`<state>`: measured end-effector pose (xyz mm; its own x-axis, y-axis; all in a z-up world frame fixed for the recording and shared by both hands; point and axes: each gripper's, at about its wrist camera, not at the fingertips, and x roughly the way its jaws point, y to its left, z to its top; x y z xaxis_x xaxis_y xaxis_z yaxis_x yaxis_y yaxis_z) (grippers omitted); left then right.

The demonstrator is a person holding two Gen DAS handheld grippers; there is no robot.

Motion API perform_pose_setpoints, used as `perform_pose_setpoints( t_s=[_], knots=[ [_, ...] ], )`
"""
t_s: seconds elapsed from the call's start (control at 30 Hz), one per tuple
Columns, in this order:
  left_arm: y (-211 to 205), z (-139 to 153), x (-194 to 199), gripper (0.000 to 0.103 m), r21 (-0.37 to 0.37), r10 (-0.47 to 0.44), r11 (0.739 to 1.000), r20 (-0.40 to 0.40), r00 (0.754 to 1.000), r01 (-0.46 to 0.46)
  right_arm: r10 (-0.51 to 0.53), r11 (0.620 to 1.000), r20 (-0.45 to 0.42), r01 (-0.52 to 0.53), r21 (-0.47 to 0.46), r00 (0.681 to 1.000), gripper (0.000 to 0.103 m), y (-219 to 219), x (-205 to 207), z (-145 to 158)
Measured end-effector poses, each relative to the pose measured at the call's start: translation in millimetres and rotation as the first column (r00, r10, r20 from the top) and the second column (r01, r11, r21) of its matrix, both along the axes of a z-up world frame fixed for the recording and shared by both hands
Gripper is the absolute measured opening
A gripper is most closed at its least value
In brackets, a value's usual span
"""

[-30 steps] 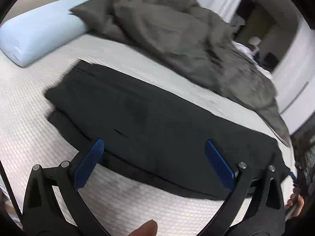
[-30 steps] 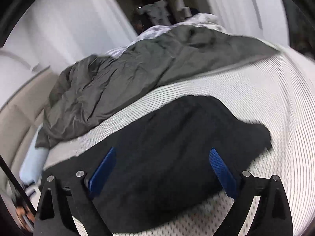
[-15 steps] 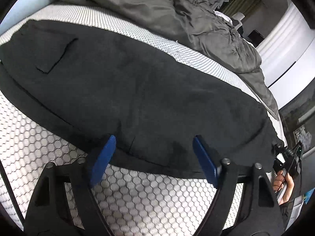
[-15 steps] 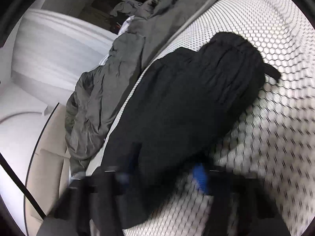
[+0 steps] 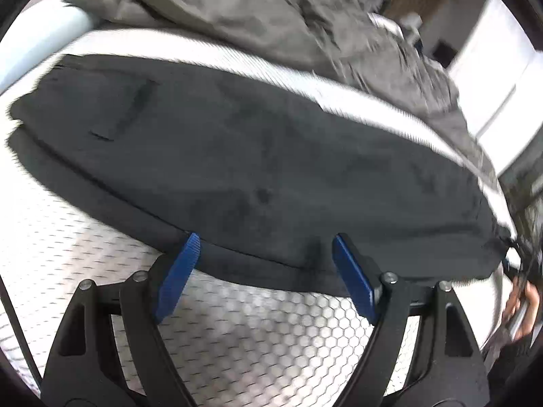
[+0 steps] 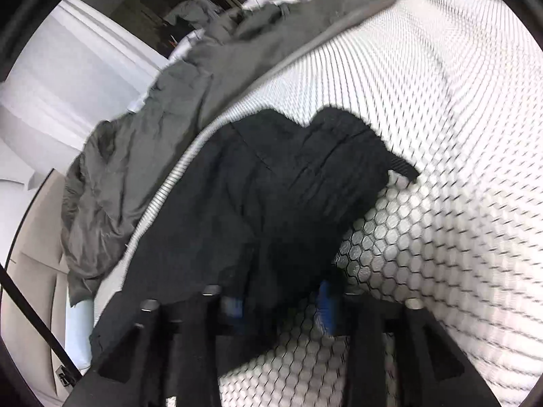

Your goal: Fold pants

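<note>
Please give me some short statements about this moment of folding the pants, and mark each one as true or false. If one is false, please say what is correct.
1. The black pants lie on a bed cover with a honeycomb pattern. True.
2. The left claw is shut on the pants. False: its blue pads stand wide apart, with the near edge of the pants between them, not clamped.
3. A grey blanket lies crumpled beyond the pants. True.
4. The right claw is wide open above bare mattress. False: its pads are close together at the pants' fabric, seemingly gripping it; blur hides the contact.
5. The pants are red. False: they are black.
</note>
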<state>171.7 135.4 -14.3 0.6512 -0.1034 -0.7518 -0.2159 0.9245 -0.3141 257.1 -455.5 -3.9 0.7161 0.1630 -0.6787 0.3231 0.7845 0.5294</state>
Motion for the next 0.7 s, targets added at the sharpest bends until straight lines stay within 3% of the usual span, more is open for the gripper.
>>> perform_pose_setpoints(
  t_s=[0.03, 0.07, 0.13, 0.2, 0.3, 0.37, 0.47, 0.57, 0.6, 0.63, 0.67, 0.7],
  knots=[
    [13, 5, -5, 0.08, -0.016, 0.041, 0.999, 0.021, 0.999, -0.041, -0.013, 1.0, 0.028, 0.013, -0.007, 1.0, 0.077, -2, -9, 8],
    [35, 9, -10, 0.081, -0.042, 0.122, 0.992, 0.042, 0.992, -0.12, -0.033, 0.999, 0.067, 0.034, -0.019, 0.997, 0.089, -3, -20, 15],
    [66, 8, -16, 0.081, -0.076, 0.243, 0.968, 0.034, 0.969, -0.24, -0.052, 0.998, 0.137, 0.058, -0.033, 0.989, 0.09, -5, -37, 23],
    [106, 1, -26, 0.081, -0.15, 0.374, 0.917, 0.001, 0.927, -0.37, -0.017, 1.0, 0.172, 0.016, 0.006, 0.985, 0.09, -2, -44, 25],
    [146, -8, -39, 0.077, -0.26, 0.482, 0.844, -0.014, 0.876, -0.469, 0.02, 0.998, 0.177, -0.03, 0.057, 0.984, 0.09, 2, -37, 20],
    [159, -4, -44, 0.075, -0.313, 0.517, 0.814, 0.006, 0.856, -0.49, 0.026, 0.997, 0.154, -0.037, 0.066, 0.988, 0.09, 6, -30, 16],
    [158, 7, -41, 0.073, -0.308, 0.496, 0.835, 0.066, 0.866, -0.456, 0.022, 0.998, 0.146, -0.031, 0.061, 0.989, 0.09, 20, -15, 16],
    [153, 8, -19, 0.069, -0.263, 0.447, 0.87, 0.06, 0.893, -0.418, 0.039, 0.998, 0.149, -0.047, 0.046, 0.988, 0.09, 27, -10, 17],
    [151, 6, -8, 0.06, -0.224, 0.448, 0.874, 0.033, 0.893, -0.431, 0.041, 0.998, 0.145, -0.047, 0.038, 0.989, 0.09, 29, -8, 17],
    [152, 6, -1, 0.041, -0.198, 0.455, 0.874, 0.019, 0.89, -0.443, 0.042, 0.998, 0.144, -0.048, 0.037, 0.989, 0.09, 32, -6, 16],
    [150, 2, 9, 0.03, -0.173, 0.456, 0.877, 0.01, 0.89, -0.447, 0.041, 0.998, 0.141, -0.047, 0.039, 0.989, 0.09, 33, -5, 14],
    [149, -4, 15, 0.006, -0.168, 0.428, 0.89, -0.008, 0.904, -0.423, 0.039, 0.998, 0.136, -0.045, 0.042, 0.99, 0.09, 34, -3, 13]
  ],
)
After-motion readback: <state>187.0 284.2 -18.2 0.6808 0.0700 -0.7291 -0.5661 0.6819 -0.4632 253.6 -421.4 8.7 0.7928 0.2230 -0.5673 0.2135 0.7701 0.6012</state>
